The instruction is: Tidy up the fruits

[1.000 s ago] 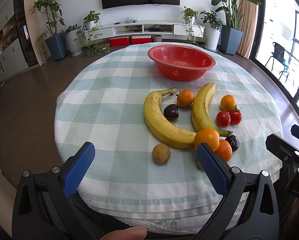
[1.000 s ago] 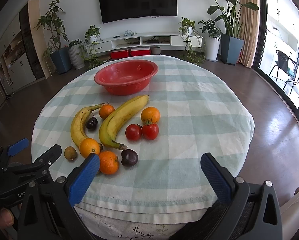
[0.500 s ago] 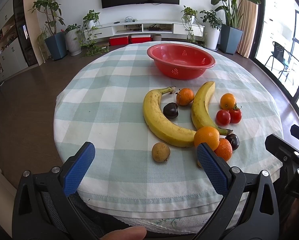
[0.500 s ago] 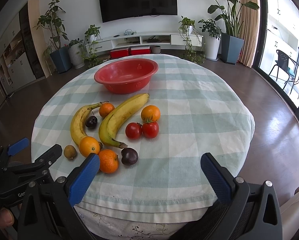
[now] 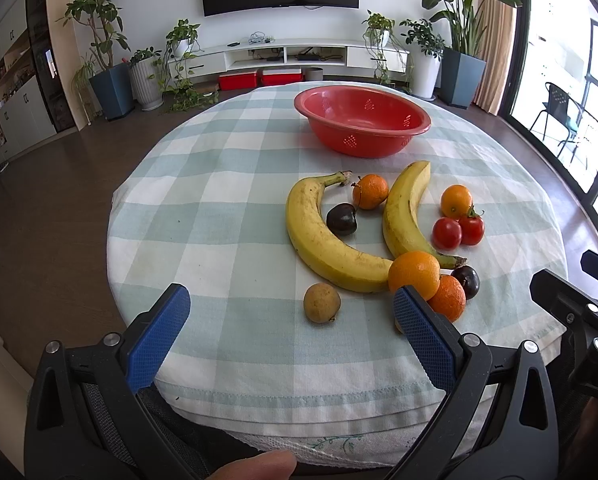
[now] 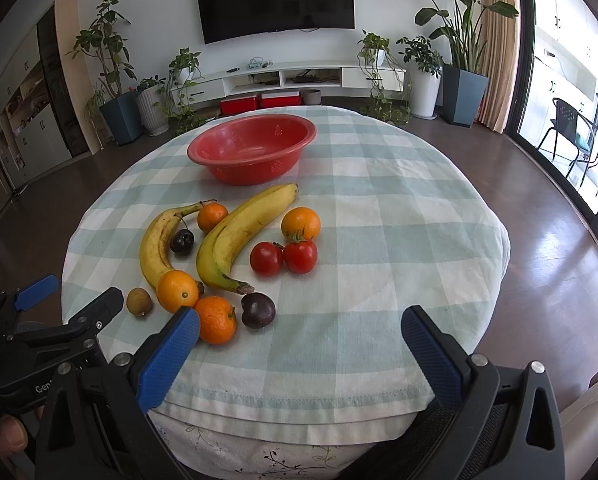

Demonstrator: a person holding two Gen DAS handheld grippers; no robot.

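A red perforated bowl [image 5: 362, 119] [image 6: 252, 153] stands empty at the far side of the round table. In front of it lie two bananas [image 5: 326, 236] [image 6: 241, 236], several oranges [image 5: 414, 274] [image 6: 215, 319], two red tomatoes [image 5: 458, 231] [image 6: 283, 257], two dark plums [image 5: 341, 218] [image 6: 258, 310] and a small brown fruit [image 5: 322, 302] [image 6: 139, 301]. My left gripper [image 5: 291, 314] is open at the near table edge, its right pad close to the nearest oranges. My right gripper [image 6: 299, 336] is open over the near edge, holding nothing.
The table carries a green and white checked cloth [image 5: 219, 216] [image 6: 399, 240]. Potted plants [image 6: 119, 92], a low TV shelf [image 6: 291, 76] and a chair [image 6: 579, 136] stand around the room beyond the table. Each gripper shows at the side of the other's view.
Both grippers have crept slightly towards the table; the fruit sits a touch nearer in both views. Nothing was picked up or moved.
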